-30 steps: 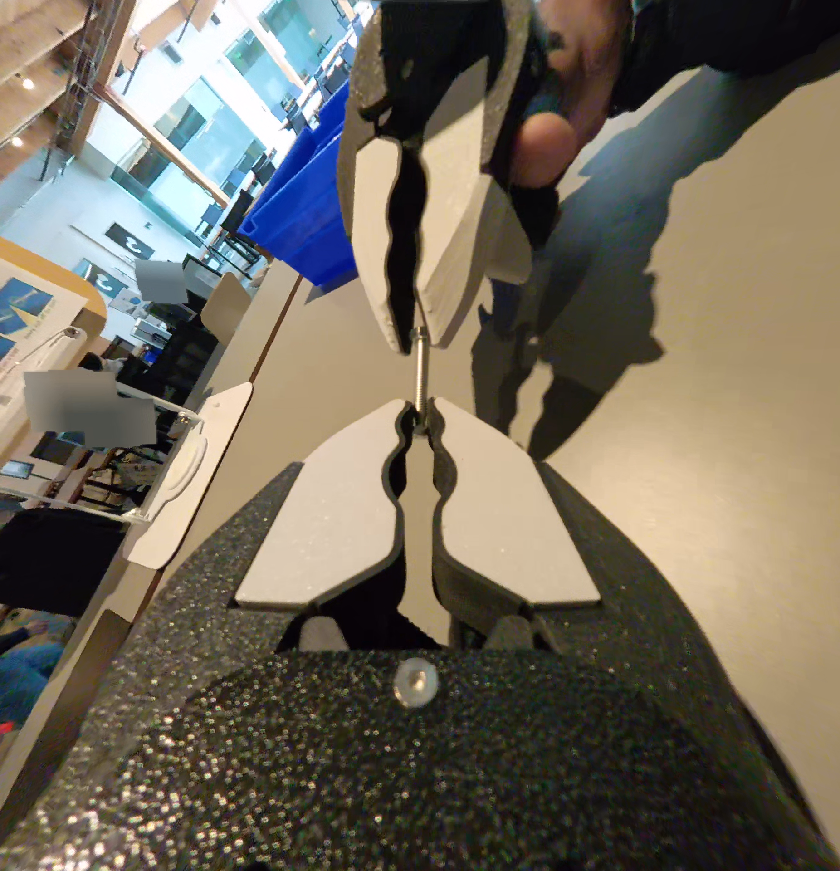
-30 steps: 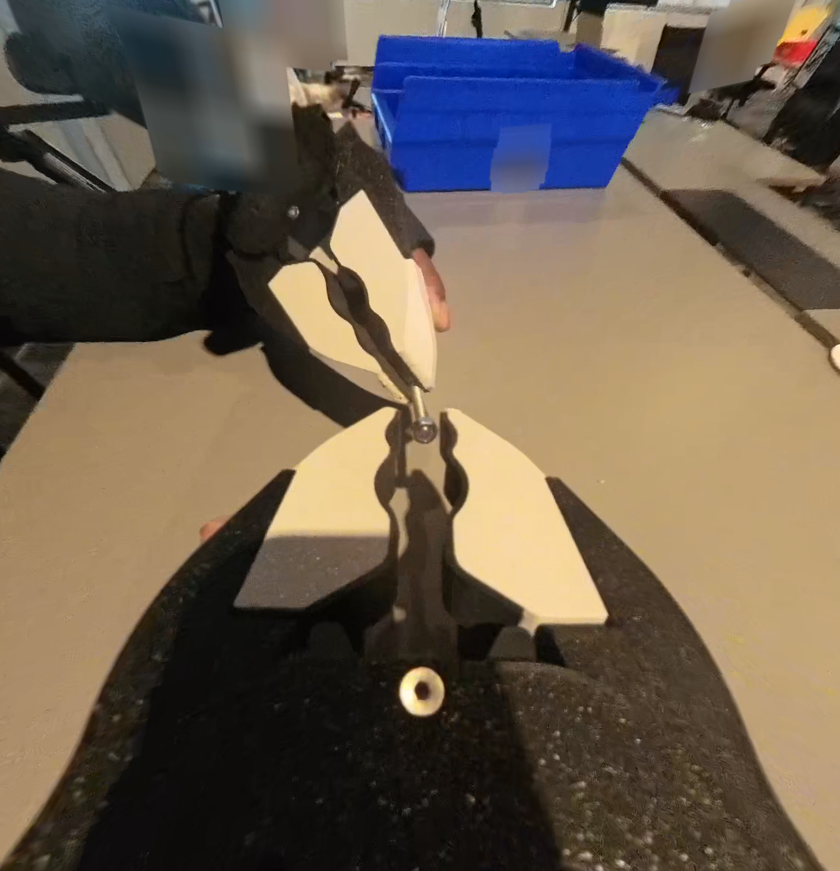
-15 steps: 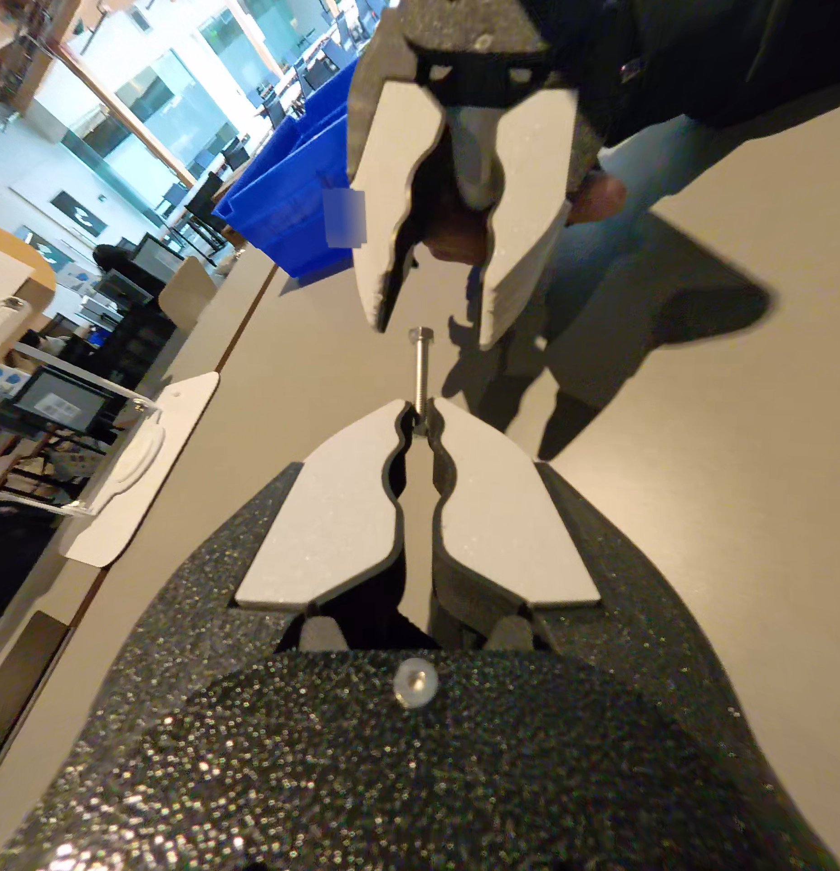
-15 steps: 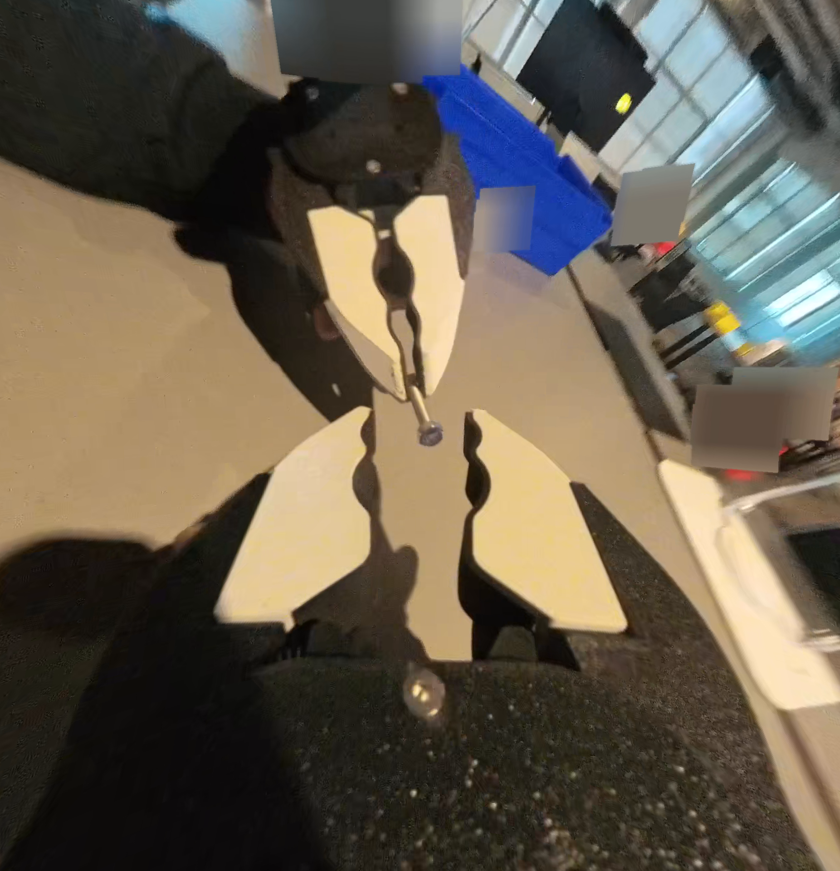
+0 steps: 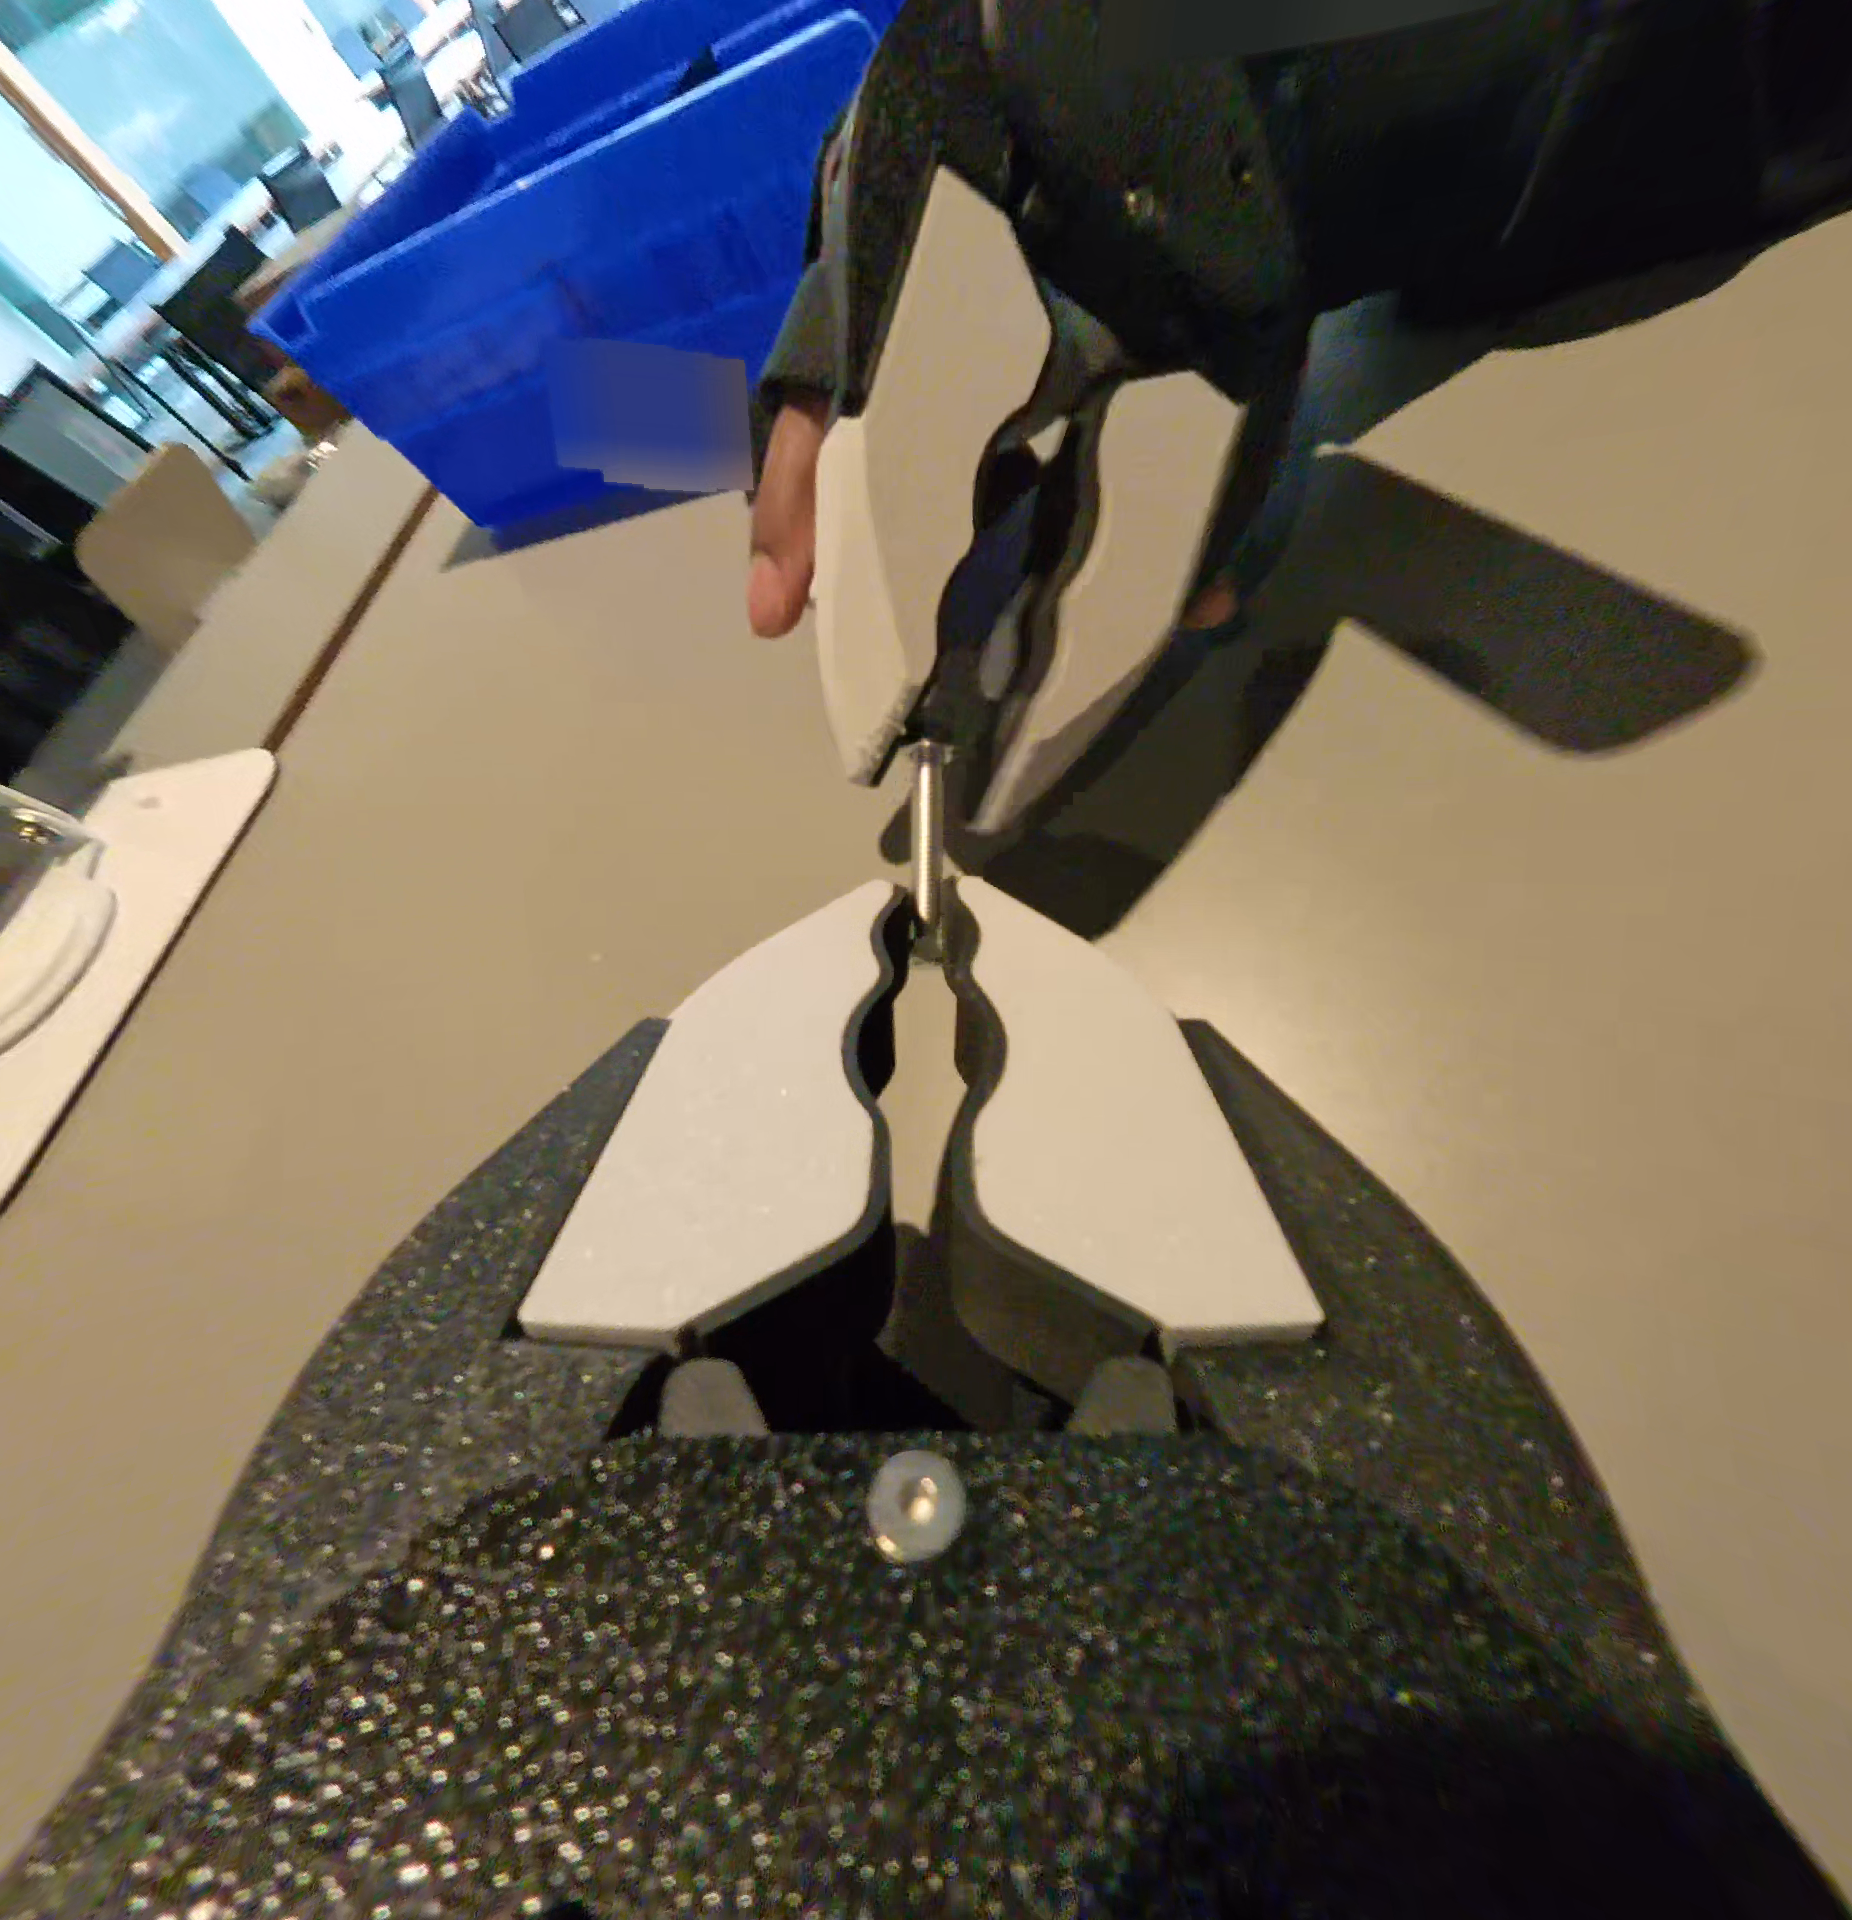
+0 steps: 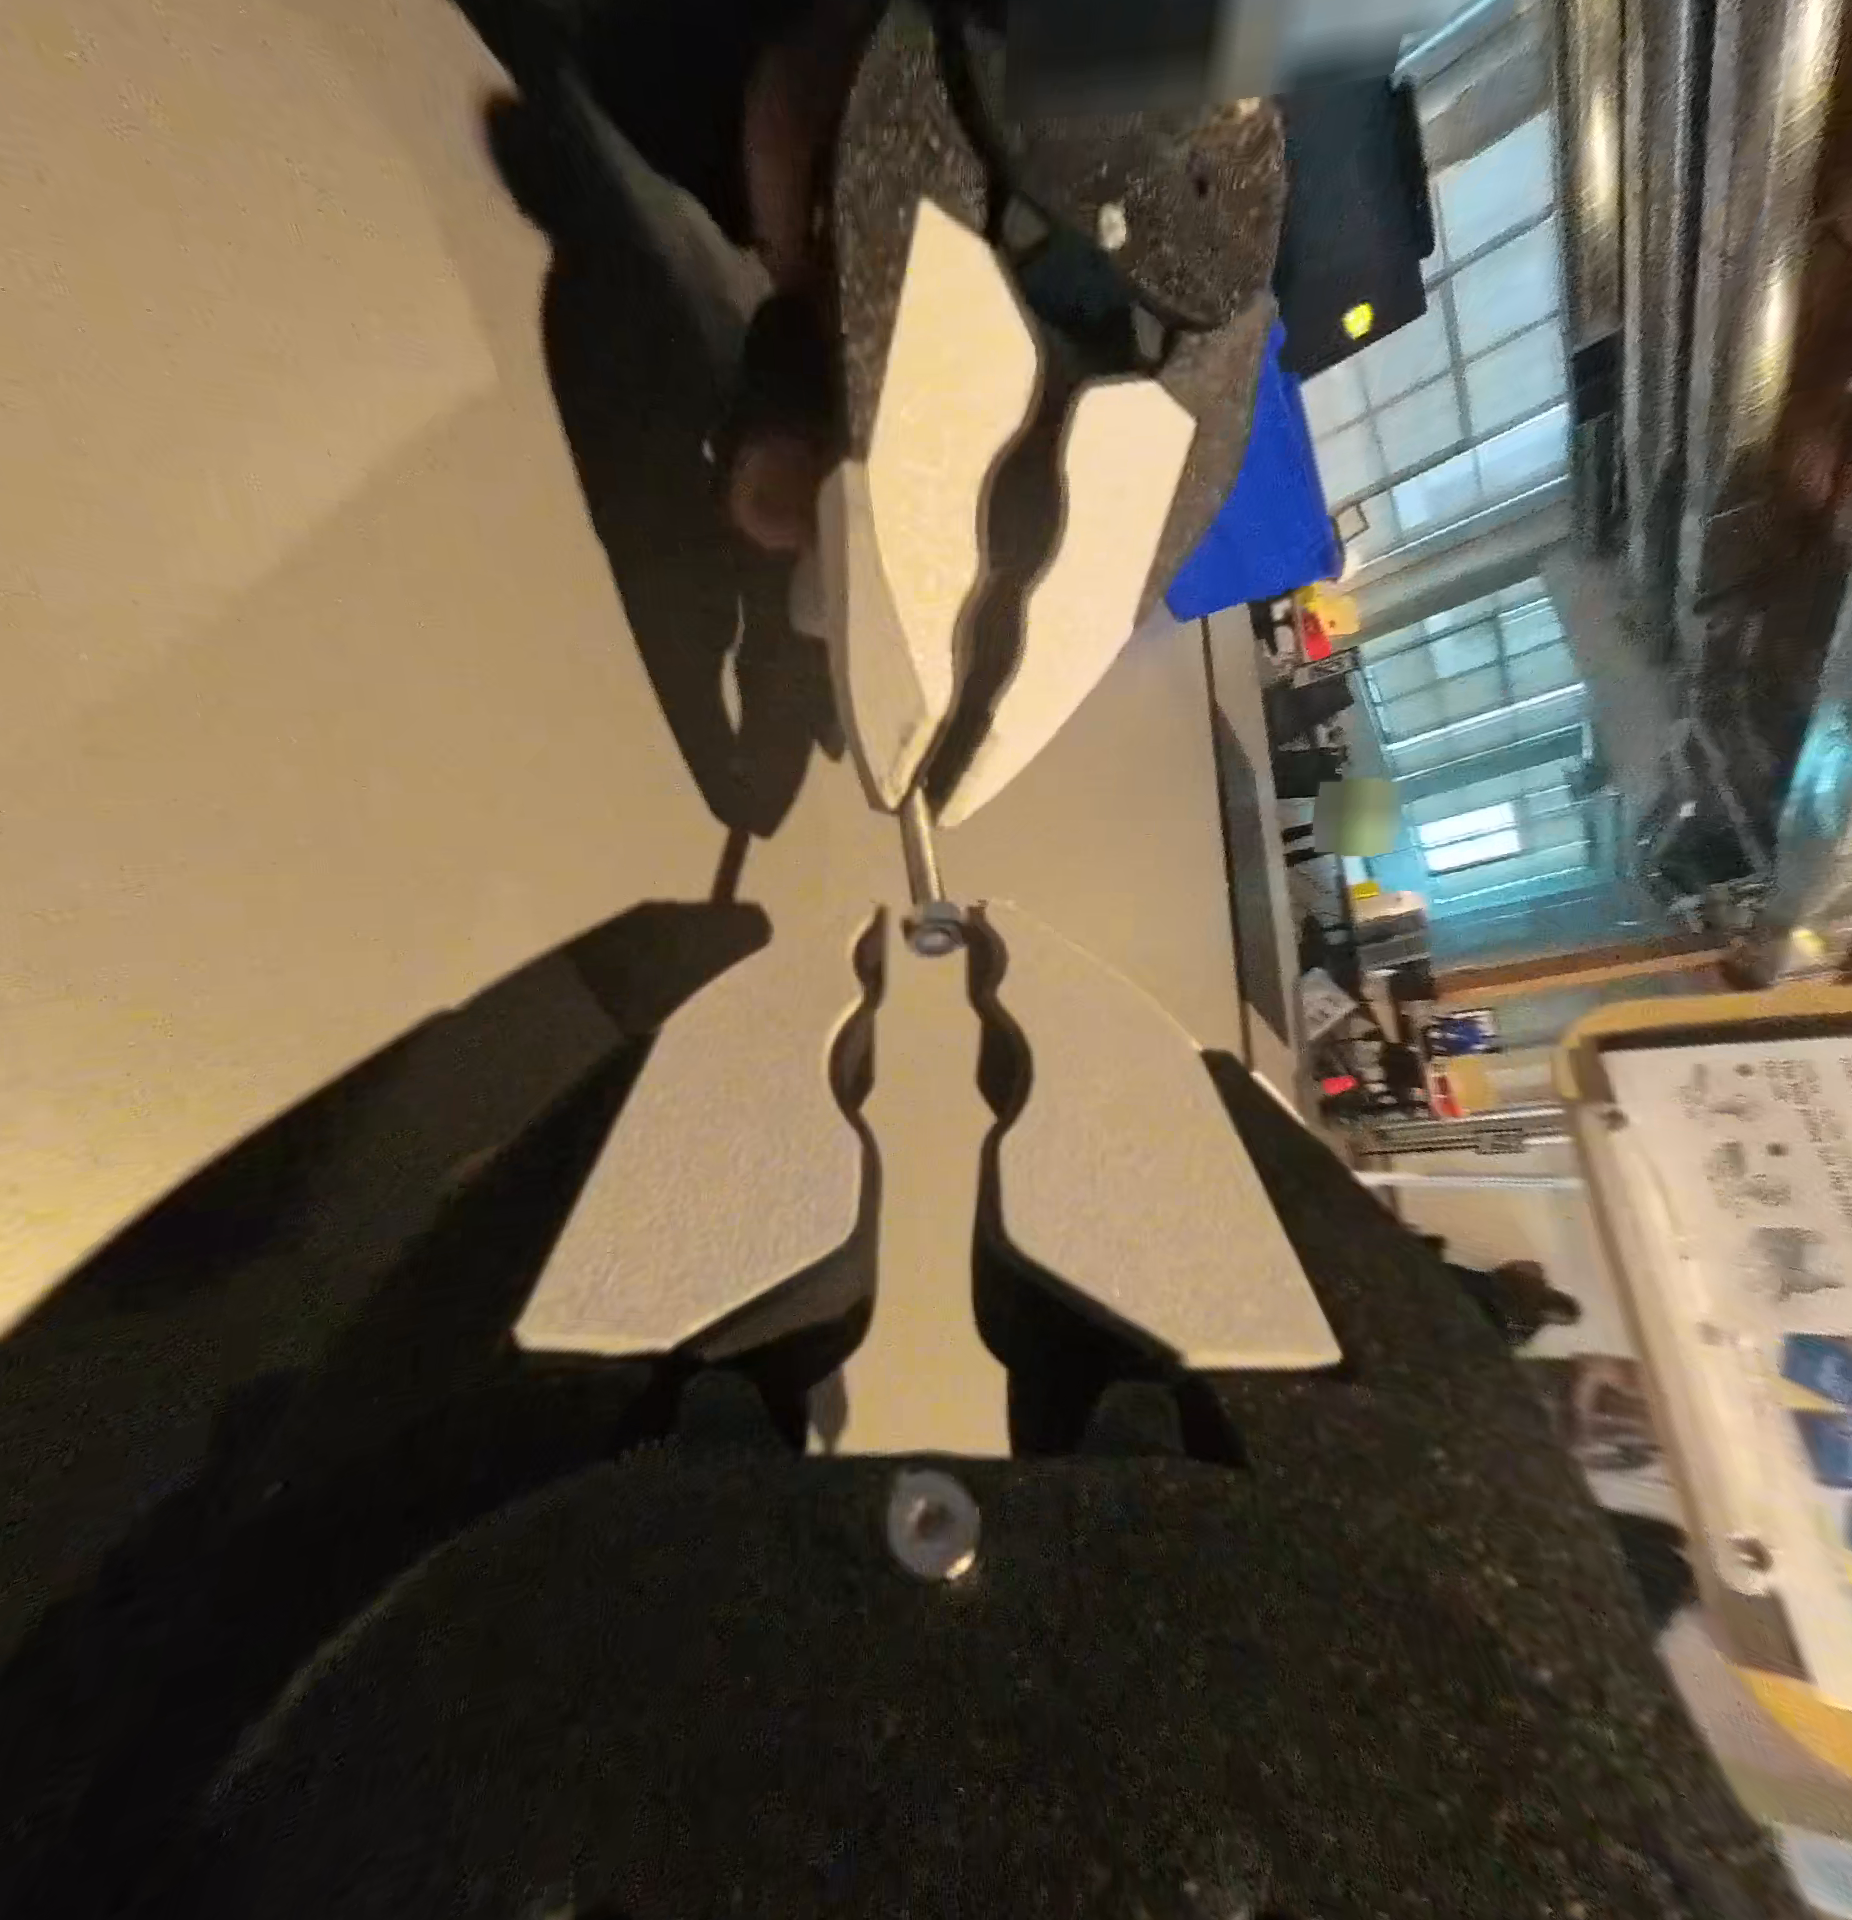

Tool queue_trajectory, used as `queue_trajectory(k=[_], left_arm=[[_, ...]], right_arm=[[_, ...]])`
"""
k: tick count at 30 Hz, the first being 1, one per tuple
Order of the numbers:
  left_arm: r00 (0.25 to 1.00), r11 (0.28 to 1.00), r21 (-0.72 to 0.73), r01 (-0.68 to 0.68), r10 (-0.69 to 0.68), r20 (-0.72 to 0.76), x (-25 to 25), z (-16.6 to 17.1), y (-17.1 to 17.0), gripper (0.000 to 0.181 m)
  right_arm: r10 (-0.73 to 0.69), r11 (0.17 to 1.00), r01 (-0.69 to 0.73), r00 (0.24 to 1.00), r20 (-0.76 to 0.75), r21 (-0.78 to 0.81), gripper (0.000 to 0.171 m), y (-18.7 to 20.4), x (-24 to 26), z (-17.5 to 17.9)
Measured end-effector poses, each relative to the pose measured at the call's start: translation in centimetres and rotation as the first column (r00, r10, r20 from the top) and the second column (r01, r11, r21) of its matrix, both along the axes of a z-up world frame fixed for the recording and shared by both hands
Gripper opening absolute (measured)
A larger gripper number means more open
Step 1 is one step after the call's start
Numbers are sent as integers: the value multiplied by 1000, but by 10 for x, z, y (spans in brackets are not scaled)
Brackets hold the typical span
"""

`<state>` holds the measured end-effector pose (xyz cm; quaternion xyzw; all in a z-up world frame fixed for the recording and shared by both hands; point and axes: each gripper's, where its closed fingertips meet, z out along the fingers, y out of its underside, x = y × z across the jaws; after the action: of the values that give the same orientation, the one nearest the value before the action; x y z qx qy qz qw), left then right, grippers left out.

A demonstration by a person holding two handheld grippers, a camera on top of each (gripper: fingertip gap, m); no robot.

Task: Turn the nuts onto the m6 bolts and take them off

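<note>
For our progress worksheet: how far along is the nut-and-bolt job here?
Done: the left gripper clamps the thin silver threaded bolt by its near end. In hand: the right gripper brackets its hex head, though the grip is uncertain. Left: the turning on and off.

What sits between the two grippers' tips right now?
Only the bolt, bridging left gripper and right gripper; its head shows in the right wrist view.

Daylight is streaming through tall glass windows (image 5: 122, 114) beyond stacked blue bins (image 5: 548, 281), which are sitting at the far end of the beige table (image 5: 1473, 1039).
</note>
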<state>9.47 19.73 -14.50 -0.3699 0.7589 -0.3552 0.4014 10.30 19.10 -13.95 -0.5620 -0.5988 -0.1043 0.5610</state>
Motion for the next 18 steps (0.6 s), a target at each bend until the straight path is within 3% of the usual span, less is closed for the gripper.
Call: queue_trajectory(k=[2,4,7,12,15,18], left_arm=[[999,1000,-7,-16,16,41,2,6,3,5],[997,999,36,-35,32,77,3,9,6,5],[994,991,126,-48,35,106,5,8,8,5],[990,976,213,-55,26,137,8,9,7,5],[994,978,204,-40,18,112,7,5,6,5],[999,994,110,17,-22,46,2,-2,-1,5]], right_arm=[[-10,997,-2,990,-141,-83,36,-1,-3,8],[-57,981,0,957,-285,-194,40,0,-1,16],[-142,932,-26,891,-431,-361,39,3,3,19],[-223,864,-51,854,-470,-501,25,6,5,9],[-159,901,-36,899,-408,-431,12,4,3,6],[-12,980,-34,973,-230,-197,12,-1,-1,1]])
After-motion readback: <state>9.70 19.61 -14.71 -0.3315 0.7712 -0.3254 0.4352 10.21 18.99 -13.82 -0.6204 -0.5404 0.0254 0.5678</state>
